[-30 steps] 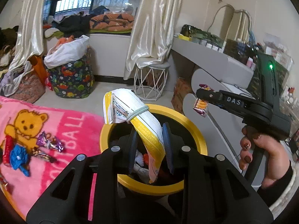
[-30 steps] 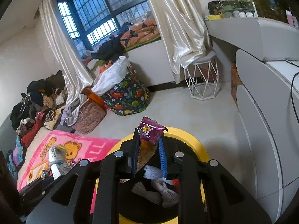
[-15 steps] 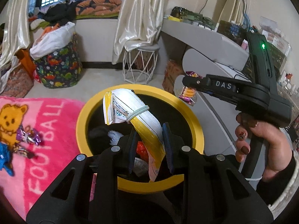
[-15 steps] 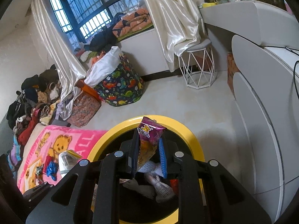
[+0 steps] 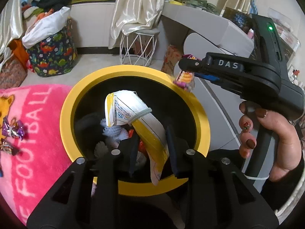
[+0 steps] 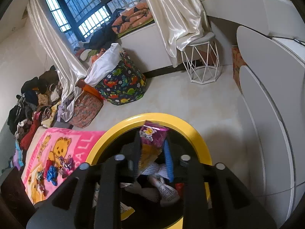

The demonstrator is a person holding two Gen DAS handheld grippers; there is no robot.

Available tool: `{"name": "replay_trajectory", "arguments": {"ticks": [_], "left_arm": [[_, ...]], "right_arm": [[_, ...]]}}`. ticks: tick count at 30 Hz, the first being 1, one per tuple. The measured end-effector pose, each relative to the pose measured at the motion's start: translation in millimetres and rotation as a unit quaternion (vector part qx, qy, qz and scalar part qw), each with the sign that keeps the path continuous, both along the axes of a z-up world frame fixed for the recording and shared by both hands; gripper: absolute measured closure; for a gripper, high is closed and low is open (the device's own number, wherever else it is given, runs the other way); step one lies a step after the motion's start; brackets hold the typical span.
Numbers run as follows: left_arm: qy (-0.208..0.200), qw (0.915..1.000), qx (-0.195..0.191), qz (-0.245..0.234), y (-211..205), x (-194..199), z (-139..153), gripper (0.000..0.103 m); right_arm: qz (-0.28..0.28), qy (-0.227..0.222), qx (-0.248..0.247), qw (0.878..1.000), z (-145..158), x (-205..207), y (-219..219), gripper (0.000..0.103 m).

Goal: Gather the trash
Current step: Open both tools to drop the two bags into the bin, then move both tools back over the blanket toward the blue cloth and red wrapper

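Note:
A yellow-rimmed black bin (image 5: 68, 105) holds several pieces of trash. My left gripper (image 5: 152, 152) hangs over its near side, shut on a rolled white and yellow packet (image 5: 124, 110) bound with a rubber band; its jaws are just starting to open. My right gripper (image 6: 152, 152) is over the bin (image 6: 190, 129) too. Its jaws are opening, and a purple snack bag (image 6: 152, 135) stands loose between them. In the left wrist view the right gripper (image 5: 183, 63) reaches in from the right, the snack bag (image 5: 185, 78) dangling above the far rim.
A pink bear blanket (image 5: 38, 124) with candy wrappers (image 5: 13, 131) lies left of the bin. A white cabinet (image 6: 266, 114) stands close on the right. Beyond are a wire stool (image 5: 139, 45) and a dinosaur-print basket (image 5: 53, 57). A hand (image 5: 266, 133) grips the right tool.
Both grippers have sunk and tipped down over the bin, which now fills more of each view. The right jaws have spread wider around the snack bag.

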State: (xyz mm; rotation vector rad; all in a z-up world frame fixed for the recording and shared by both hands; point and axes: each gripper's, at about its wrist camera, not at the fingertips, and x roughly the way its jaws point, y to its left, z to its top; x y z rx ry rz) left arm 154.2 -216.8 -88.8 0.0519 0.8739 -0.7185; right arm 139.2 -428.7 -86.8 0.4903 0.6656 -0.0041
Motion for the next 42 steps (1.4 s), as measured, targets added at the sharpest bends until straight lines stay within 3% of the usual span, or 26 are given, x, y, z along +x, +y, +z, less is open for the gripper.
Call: {"name": "replay_trajectory", "arguments": {"ticks": [2,4,6,7,9,11,16,28,42], "left_arm": [[0.005,1.0000,0.000,0.003,1.5,2.3,-1.5,0.075],[0.002,0.9999,0.000,0.013,2.8,1.4,0.4,0.048],[-0.003,0.9998,-0.001,0.022,4.7,1.3,3.0,0.038],[-0.009,0.9996,-0.001,0.028,6.8,0.3,5.1,0.027],[-0.020,0.9988,-0.004,0.043,12.8,-1.8,9.6,0.015],[-0.022,0.9984,-0.007,0.052,18.7,-1.8,12.1,0.011],[-0.045,0.9954,-0.005,0.084,34.1,-6.0,20.4,0.011],[-0.102,0.9813,-0.022,0.162,96.5,-16.4,51.3,0.011],[-0.117,0.9665,-0.029,0.227,156.3,-20.5,61.0,0.011]], "right_arm": [[0.000,0.001,0.001,1.000,-0.7,0.1,-0.3,0.064],[-0.006,-0.002,0.001,1.000,0.0,-2.1,-1.5,0.054],[-0.012,-0.002,-0.002,1.000,0.8,-4.2,-2.5,0.053],[-0.015,-0.003,-0.003,1.000,1.5,-4.6,-3.3,0.048],[-0.021,-0.005,-0.004,1.000,2.5,-6.8,-3.9,0.039],[-0.024,-0.006,-0.005,1.000,2.6,-8.7,-3.3,0.035],[-0.027,-0.015,-0.014,0.999,6.8,-14.6,2.9,0.027],[-0.016,-0.048,-0.037,0.998,27.9,-22.9,22.5,0.022],[0.028,-0.072,-0.061,0.995,42.4,-24.0,59.1,0.020]]}}
